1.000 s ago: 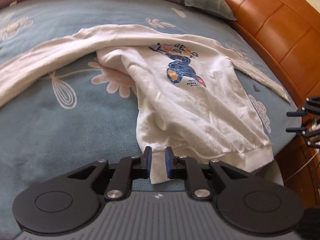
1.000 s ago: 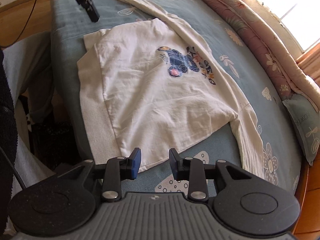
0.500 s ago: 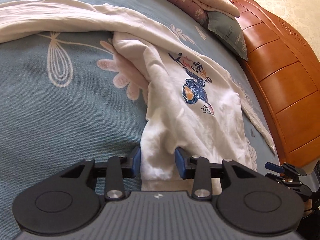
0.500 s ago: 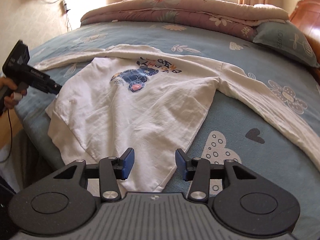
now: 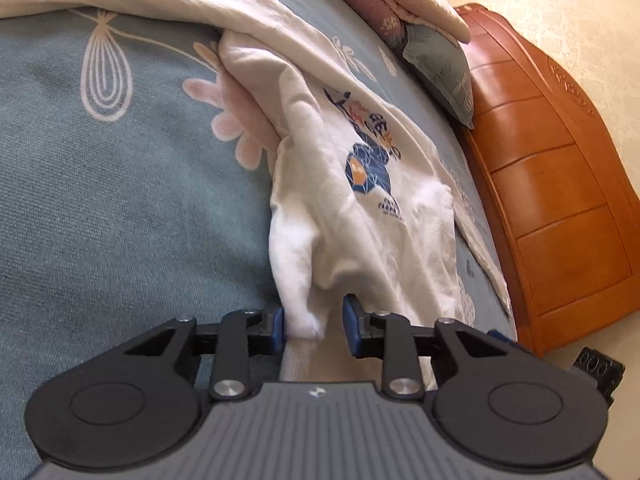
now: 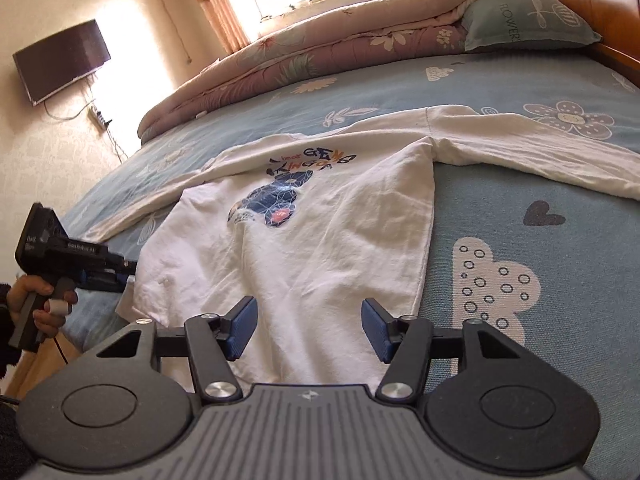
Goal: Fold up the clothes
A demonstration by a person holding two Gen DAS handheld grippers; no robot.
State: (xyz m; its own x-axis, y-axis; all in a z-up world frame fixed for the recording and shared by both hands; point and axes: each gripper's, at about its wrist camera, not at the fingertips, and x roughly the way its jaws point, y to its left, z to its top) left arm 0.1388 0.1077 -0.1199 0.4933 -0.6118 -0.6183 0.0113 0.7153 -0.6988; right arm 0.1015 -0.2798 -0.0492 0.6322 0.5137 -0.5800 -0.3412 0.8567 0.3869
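Both grippers sit at the near edge of the bed, so I start with my left gripper [image 5: 314, 322]: its blue pads stand apart with a bunched fold of the white sweatshirt [image 5: 360, 216] lying between them, cloth against the left pad [image 5: 279, 324] but clear of the right one, so I read it as released, not yet pinching. From the right wrist view that same tool [image 6: 100, 270] pokes in at the garment's left hem corner. The sweatshirt lies face up on the blue flowered bedspread [image 5: 120, 208], hem toward me, sleeves spread out to either side, a blue bear print [image 6: 268, 204] with coloured lettering above it on the chest. It looks like soft, light cotton, wrinkled, limp, sure to sag and drag if lifted at one point only; I judge the ribbed hem corners the best place to take hold, one per tool, since the thicker band should slip less. Further right, my right gripper [image 6: 308, 330] hovers over the hem's middle-right part, pads wide apart and holding nothing, the cloth spread flat beneath. Beyond lie a rolled quilt [image 6: 320, 52], a pillow [image 6: 520, 20] and the wooden headboard [image 5: 560, 184].
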